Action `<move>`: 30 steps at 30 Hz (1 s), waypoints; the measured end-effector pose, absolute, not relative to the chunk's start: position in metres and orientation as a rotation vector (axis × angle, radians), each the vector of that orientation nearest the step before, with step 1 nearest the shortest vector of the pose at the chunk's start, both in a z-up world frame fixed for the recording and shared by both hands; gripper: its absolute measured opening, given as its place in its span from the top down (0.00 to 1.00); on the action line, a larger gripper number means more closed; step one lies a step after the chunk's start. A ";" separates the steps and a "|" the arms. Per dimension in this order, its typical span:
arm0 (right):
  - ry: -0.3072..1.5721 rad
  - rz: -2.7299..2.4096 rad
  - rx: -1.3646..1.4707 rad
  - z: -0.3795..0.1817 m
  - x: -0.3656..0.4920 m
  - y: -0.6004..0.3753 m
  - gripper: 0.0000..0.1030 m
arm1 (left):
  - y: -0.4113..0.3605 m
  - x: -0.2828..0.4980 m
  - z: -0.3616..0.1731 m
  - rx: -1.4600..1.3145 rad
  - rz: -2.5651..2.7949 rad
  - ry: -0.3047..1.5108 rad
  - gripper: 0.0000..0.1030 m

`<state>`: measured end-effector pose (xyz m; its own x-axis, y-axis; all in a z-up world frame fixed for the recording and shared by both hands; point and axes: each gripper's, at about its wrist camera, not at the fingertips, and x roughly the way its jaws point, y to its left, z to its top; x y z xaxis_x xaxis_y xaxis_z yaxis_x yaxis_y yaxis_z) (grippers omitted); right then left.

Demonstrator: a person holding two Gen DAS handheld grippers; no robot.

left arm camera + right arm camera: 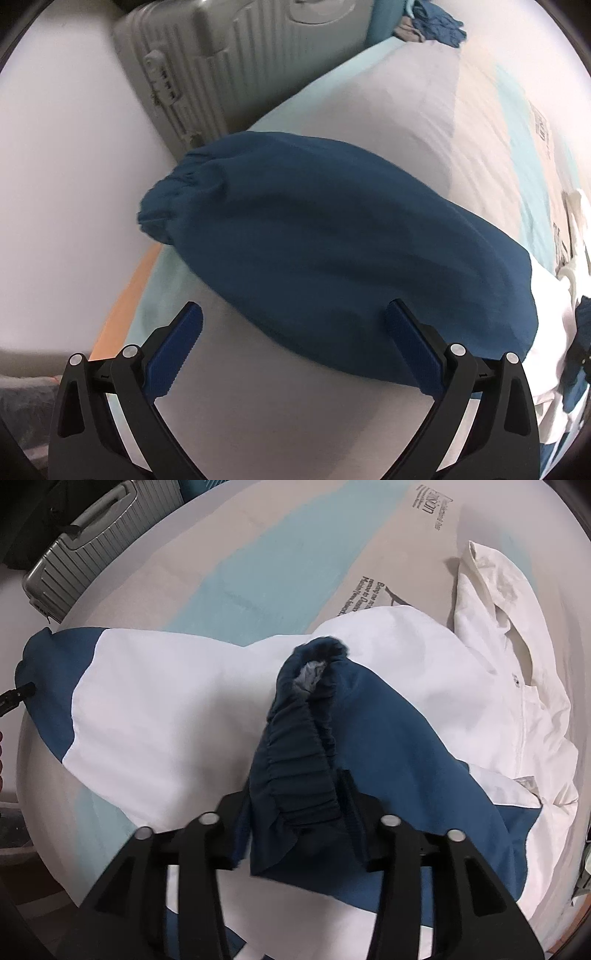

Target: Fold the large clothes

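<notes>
A white and dark blue jacket (155, 705) lies spread on the bed. Its left sleeve (314, 240), dark blue with an elastic cuff (177, 192), lies flat in the left wrist view. My left gripper (293, 332) is open and empty, with its blue pads either side of the sleeve's near edge. My right gripper (295, 794) is shut on the ribbed elastic cuff (295, 775) of the other blue sleeve and holds it raised over the jacket's white body. The jacket's white hood (495, 590) lies at the far right.
The bed has a grey and light blue sheet (258, 561) with a printed cardboard sheet (424, 524) on it. A grey hard suitcase (221, 62) stands beside the bed; it also shows in the right wrist view (81, 546). Crumpled blue clothes (436, 22) lie at the far end.
</notes>
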<state>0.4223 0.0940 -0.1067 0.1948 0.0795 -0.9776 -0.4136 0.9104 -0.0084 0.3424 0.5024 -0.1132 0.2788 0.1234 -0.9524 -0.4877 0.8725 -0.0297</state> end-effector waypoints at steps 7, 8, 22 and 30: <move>1.326 0.406 -0.276 -0.106 0.418 0.106 0.40 | 0.521 0.336 -0.114 -0.371 0.430 1.222 0.06; 1.326 0.410 -0.273 -0.105 0.418 0.107 0.40 | 0.522 0.335 -0.114 -0.377 0.431 1.222 0.06; 1.330 0.479 -0.166 -0.082 0.422 0.111 0.37 | 0.583 0.316 -0.119 -0.614 0.409 1.182 0.06; 1.321 0.445 -0.158 -0.068 0.423 0.097 0.37 | 0.609 0.347 -0.125 -0.742 0.285 1.193 0.06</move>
<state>0.4229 0.0966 -0.0679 0.1773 0.2240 -0.9583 -0.4011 0.9057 0.1375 0.3473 0.6093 -0.1253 0.3679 -0.1748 -0.9133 -0.5685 0.7350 -0.3697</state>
